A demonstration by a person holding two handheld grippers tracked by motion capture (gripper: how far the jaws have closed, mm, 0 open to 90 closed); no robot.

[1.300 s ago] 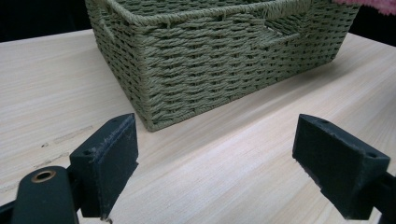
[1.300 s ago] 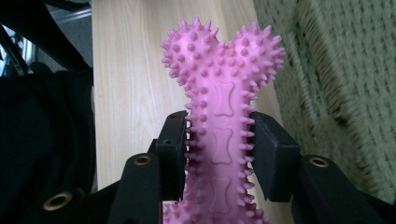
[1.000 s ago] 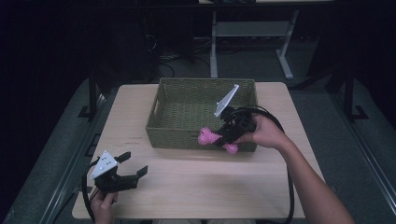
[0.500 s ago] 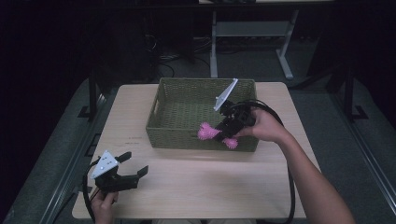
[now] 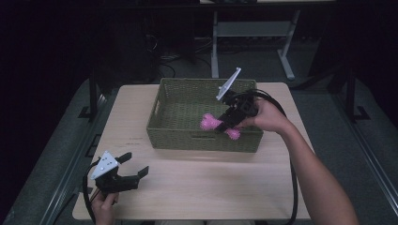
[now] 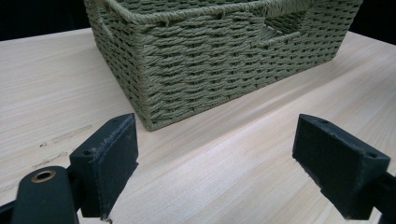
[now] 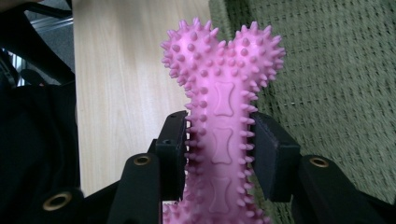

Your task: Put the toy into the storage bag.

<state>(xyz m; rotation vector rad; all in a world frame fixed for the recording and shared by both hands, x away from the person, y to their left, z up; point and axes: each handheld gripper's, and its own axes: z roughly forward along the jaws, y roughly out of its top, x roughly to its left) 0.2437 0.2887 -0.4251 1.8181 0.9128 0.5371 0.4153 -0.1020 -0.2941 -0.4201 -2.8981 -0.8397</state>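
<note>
Pink spiked bone toy pinched by right gripper over green wicker basket, frame centre; left gripper jaws spread, lower left

The right gripper with the pink bone toy sits a bit higher and further over the basket now than before.

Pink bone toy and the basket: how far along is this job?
Done: the right gripper is shut on the pink spiky bone toy, lifted clear of the table. In hand: it hangs over the near edge of the woven basket. Left, probably: lowering the toy inside and letting go. The left gripper is open near the table's front corner.
</note>
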